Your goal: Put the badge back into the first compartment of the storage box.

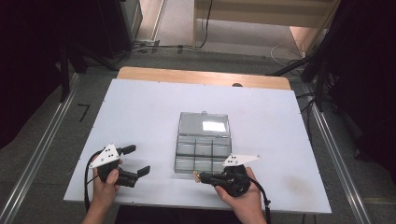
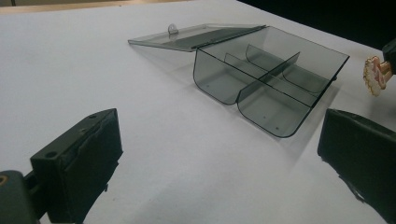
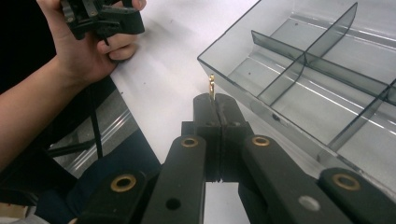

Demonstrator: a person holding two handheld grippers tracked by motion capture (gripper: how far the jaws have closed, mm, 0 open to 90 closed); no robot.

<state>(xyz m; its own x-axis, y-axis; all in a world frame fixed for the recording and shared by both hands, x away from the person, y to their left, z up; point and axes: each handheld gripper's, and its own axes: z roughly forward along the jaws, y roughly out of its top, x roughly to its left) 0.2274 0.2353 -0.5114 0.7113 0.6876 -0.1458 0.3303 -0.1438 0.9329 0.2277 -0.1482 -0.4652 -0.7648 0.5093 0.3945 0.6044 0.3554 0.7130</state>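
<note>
Right gripper view: a small gold-coloured pin stands up from between the two black jaws of the right gripper, which are pressed together around its lower end. Its top shows edge-on here; in the left gripper view the same piece has a round, pale pink and white face with a gold rim, held off the table. It sits just beside the near wall of a clear smoky-grey plastic organiser box, close to the box's near left corner but outside it. That wall stands between the pin and the compartments.

In the high view the box lies at the middle of the white table top, with its lid swung fully open and lying flat on the far side. Thin dividers split the tray into compartments, and all the ones that can be seen hold nothing. The right gripper lies at the box's near edge, its jaws pointing left, with the person's right hand wrapped round the handle.

The left gripper is well apart from the box, to its left, near the table's front edge. Its jaws are spread wide with only bare table between them, and the left hand grips it from below. A black cable trails off that gripper over the table's front edge.

Beyond the table, grey floor, metal rails and loose cables surround it.
</note>
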